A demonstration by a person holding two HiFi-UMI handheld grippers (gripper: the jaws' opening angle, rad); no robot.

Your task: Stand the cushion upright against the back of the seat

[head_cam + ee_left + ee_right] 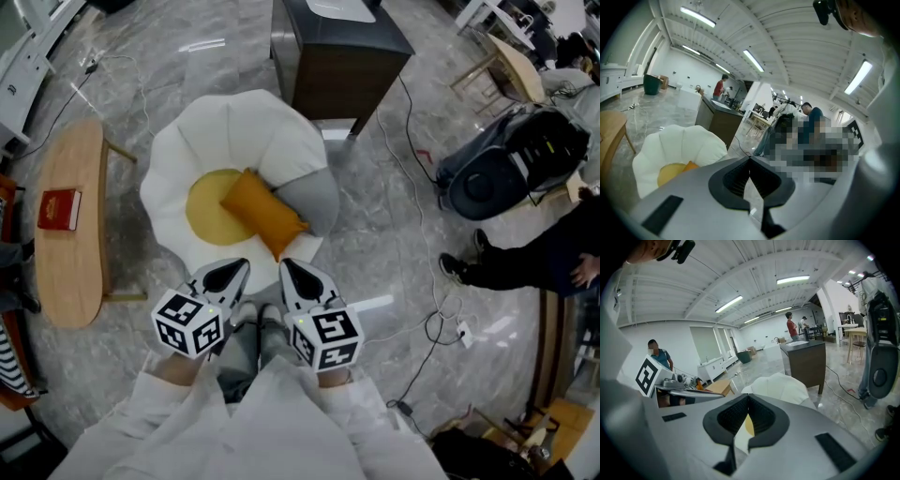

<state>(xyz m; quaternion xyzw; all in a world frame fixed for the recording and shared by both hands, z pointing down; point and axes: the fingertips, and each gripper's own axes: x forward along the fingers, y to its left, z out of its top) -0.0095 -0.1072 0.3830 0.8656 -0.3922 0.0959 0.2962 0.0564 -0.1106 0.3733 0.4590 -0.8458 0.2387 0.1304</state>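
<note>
Two tools hover low in front of the chair, both clenched on nothing: the left tool and the right tool each show their dark pads pressed together with no fabric between them. The orange cushion lies flat and slantwise across the yellow seat, its near end close to the front edge and just beside a grey pad. It is well apart from the white petal-shaped backrest, so the job looks not yet begun.

The likeliest trouble is the grip. The cushion is soft, and a pinch on one corner could let it sag, twist or slip free as it lifts. The backrest curves and the seat is rounded, so a cushion stood too steeply may flop forward, or slide down if leaned too far. Crowding the grey pad could nudge it off the seat. Both tools must spread before they reach the fabric, or they will only shove it.
</note>
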